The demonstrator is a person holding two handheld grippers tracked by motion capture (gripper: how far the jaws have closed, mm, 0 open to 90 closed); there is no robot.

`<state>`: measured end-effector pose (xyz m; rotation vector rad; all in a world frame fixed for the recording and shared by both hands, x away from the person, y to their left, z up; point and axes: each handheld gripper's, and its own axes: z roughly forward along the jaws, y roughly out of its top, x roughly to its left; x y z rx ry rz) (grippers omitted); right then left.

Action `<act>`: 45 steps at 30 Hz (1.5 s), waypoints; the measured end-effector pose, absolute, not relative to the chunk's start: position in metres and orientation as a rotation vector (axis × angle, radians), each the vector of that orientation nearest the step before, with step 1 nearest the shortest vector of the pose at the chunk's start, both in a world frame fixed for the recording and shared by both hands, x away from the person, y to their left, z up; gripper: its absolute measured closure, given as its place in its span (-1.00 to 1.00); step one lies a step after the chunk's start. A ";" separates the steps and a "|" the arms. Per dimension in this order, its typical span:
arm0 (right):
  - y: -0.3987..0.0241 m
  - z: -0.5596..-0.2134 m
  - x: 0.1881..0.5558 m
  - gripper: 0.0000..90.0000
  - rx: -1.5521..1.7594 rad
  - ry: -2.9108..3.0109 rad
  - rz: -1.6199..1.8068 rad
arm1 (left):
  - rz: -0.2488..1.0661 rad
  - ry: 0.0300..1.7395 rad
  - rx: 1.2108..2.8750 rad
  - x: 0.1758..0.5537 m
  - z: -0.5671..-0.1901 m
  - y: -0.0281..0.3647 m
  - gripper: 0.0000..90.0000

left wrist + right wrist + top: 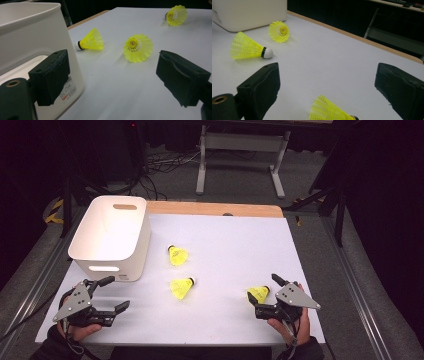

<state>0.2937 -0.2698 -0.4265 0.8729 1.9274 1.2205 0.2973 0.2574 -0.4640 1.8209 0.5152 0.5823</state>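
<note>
- The work in hand is judged to be the gathering of three yellow shuttlecocks into the white plastic bin [111,236], which stands at the table's ten o'clock corner.
- The right gripper [266,296] is seen at five o'clock on the white table sheet [235,250], its jaws spread wide and pressing on nothing.
- The nearest shuttlecock [258,293] lies on its side between those jaws; in the right gripper view its skirt [325,110] is seen low and centred, with the cork tip pointing toward the right-hand jaw.
- The left gripper [109,295] is held at seven o'clock, just in front of the bin, with its jaws likewise apart and empty.
- The middle shuttlecock [181,287] rests near the table's centre, and the far shuttlecock [178,255] lies at its twelve o'clock, just beside the bin's right wall.
- For a good pick, the right jaws should be lowered until the pads bracket the skirt close to the cork, where the body is stiffest.
- Closing should be gentle: the mesh skirt is judged to be light and springy, so hard pressure could crush it or squirt it sideways.
- Dragging on the sheet should be avoided, since the shuttlecock is likely to roll in an arc about its tip.
</note>
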 end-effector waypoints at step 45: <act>-0.265 -0.424 0.299 -0.82 0.887 1.961 1.228 | 0.493 0.320 2.083 0.348 -0.465 0.159 -0.40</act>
